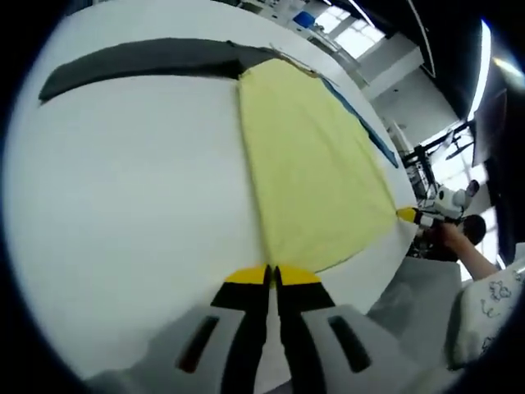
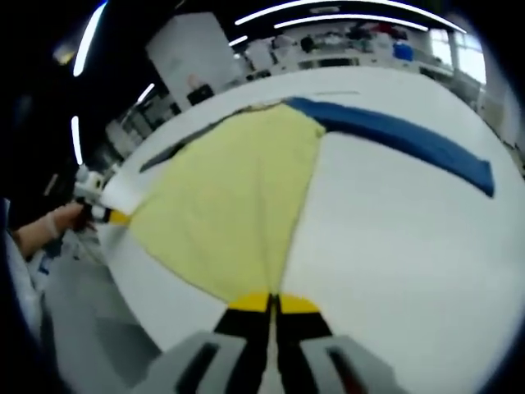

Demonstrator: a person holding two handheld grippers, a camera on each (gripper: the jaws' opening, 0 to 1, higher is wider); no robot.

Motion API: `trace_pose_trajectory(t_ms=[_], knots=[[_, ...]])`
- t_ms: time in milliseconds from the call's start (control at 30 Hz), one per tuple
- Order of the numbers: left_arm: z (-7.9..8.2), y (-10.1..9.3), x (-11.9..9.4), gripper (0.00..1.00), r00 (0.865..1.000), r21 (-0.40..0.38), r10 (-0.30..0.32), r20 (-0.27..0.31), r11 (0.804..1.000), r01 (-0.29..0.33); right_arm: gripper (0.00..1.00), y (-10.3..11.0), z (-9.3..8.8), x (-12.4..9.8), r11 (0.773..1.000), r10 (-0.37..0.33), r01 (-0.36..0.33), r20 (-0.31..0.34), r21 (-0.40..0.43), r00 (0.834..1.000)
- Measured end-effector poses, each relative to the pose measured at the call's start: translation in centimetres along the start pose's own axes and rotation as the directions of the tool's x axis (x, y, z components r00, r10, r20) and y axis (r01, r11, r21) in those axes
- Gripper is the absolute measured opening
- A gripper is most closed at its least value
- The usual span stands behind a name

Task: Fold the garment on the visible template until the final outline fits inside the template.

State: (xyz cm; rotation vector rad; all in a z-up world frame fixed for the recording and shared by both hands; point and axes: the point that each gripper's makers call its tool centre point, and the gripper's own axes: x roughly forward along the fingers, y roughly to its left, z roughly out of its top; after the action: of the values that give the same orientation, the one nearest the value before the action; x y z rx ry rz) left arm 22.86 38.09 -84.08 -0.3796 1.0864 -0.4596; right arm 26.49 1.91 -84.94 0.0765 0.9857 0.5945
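At the table's (image 1: pixel 123 205) near edge both grippers, left (image 1: pixel 272 275) and right (image 2: pixel 273 302), pinch the yellow garment's (image 1: pixel 312 172) hem corners, seemingly poised to fold it forward.

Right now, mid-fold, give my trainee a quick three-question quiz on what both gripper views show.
1. True or false: the left gripper has its jaws shut on a corner of the yellow garment.
2. Multiple choice: in the right gripper view, what lies beyond the garment on the white table? A) a red towel B) a blue strip C) a metal tray
3. Fill in: in the left gripper view, the strip at the garment's far end is dark ____.

Key: 1 true; 2 B; 3 grey. The right gripper likewise pinches a corner of the garment.
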Motion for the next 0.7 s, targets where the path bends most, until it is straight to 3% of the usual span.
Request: trace_pose_trajectory(t_ms=[67,200,400,700], knots=[[0.0,-0.3,0.0,0.0,1.0,0.104,-0.001,0.015,0.995,-0.001,0.0,0.1,0.0,0.0,1.0,0.002,-0.002,-0.009,-0.027,1.0],[0.2,0.6,-0.4,0.0,0.999,0.166,0.012,0.049,0.986,-0.02,0.0,0.4,0.0,0.1,0.995,-0.008,0.005,-0.025,-0.103,1.0],[0.5,1.8,-0.3,0.0,0.996,0.146,0.016,0.084,0.989,-0.028,0.0,0.4,0.0,0.1,0.994,-0.02,0.018,-0.025,-0.104,0.999],[0.5,1.8,-0.1,0.0,0.99,0.149,0.024,0.137,0.988,-0.045,0.0,0.7,-0.1,0.0,0.997,-0.027,0.027,-0.003,-0.079,1.0]])
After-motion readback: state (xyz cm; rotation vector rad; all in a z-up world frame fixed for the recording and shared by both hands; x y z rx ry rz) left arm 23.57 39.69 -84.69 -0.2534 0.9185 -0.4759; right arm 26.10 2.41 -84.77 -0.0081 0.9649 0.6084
